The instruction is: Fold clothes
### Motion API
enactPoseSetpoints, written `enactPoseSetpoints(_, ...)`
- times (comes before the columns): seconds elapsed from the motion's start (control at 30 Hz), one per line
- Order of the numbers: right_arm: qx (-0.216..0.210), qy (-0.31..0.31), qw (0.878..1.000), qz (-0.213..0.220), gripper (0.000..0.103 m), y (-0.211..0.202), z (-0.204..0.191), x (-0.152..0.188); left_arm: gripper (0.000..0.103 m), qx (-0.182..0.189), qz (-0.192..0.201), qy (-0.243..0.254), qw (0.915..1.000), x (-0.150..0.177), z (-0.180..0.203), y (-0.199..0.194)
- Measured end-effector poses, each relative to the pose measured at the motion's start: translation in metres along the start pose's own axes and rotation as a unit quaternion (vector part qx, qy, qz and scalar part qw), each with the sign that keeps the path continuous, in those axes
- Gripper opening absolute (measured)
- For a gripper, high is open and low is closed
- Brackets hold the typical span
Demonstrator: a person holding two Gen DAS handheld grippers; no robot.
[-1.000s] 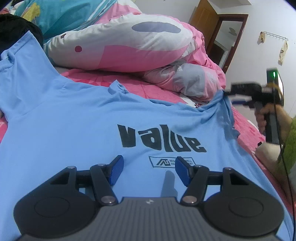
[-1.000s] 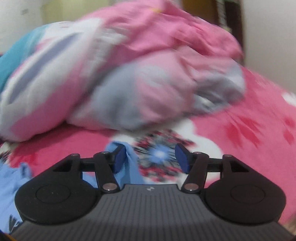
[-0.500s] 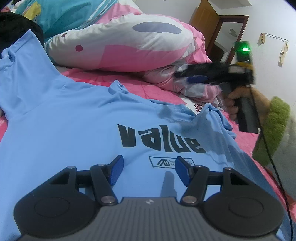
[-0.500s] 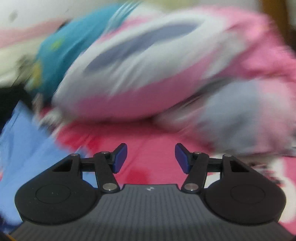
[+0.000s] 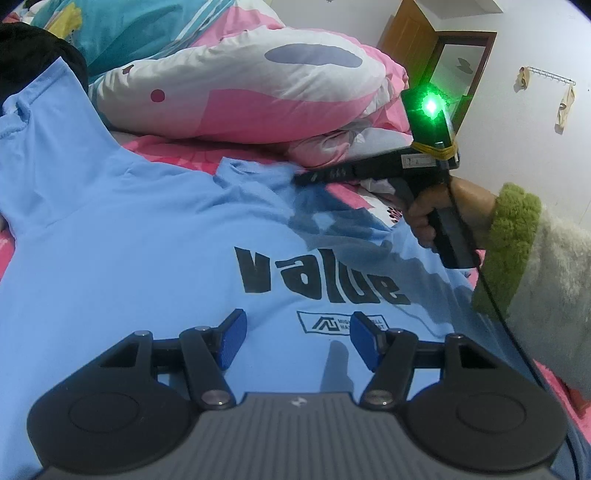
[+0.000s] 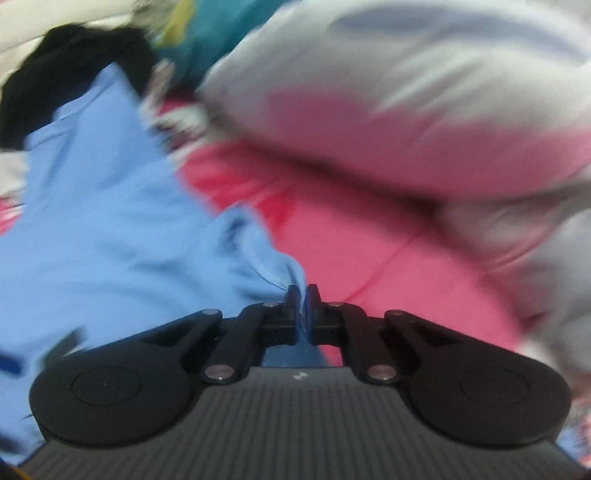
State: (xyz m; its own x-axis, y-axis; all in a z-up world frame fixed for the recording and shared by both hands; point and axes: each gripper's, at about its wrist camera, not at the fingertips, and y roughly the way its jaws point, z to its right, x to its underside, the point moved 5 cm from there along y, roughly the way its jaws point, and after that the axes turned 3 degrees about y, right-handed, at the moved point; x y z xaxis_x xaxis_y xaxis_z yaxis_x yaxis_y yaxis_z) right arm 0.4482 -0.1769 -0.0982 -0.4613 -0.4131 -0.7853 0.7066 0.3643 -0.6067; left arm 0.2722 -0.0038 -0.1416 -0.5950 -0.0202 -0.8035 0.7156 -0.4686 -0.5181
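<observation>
A light blue T-shirt [image 5: 155, 236] printed "value" lies spread on the pink bedsheet [image 6: 388, 266], one sleeve reaching up at the far left. My left gripper [image 5: 295, 341] hovers open just above the shirt's chest, below the print, nothing between its blue pads. My right gripper [image 6: 303, 301] is shut on a bunched edge of the blue T-shirt [image 6: 122, 229], a fold of cloth pinched between its pads. In the left wrist view the right gripper [image 5: 301, 179] reaches in from the right to the shirt's top edge near the collar, held by a hand [image 5: 436, 206] in a green-cuffed sleeve.
A heaped pink, white and grey duvet [image 5: 251, 85] lies along the far side of the shirt, with teal bedding [image 5: 122, 29] behind it. A dark garment [image 5: 40, 51] sits at the far left. A wooden door [image 5: 410, 40] and white wall stand beyond the bed.
The right gripper swung leftward from the shirt's right shoulder to its top edge near the collar, rolled, and closed on the cloth. The left gripper stayed still and open.
</observation>
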Motion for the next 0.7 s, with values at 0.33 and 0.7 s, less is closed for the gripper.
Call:
enactPoseSetpoints(0.33,0.089,0.124,0.988,0.015,0.056,0.01,0.047,0.004,0.063,0.0,0.0,0.0,1.0,0.0,0.0,0.0)
enactPoseSetpoints(0.7,-0.073,0.216,0.973,-0.033,0.055,0.02,0.02,-0.022,0.063,0.0,0.0,0.0,1.0,0.0,0.0,0.0)
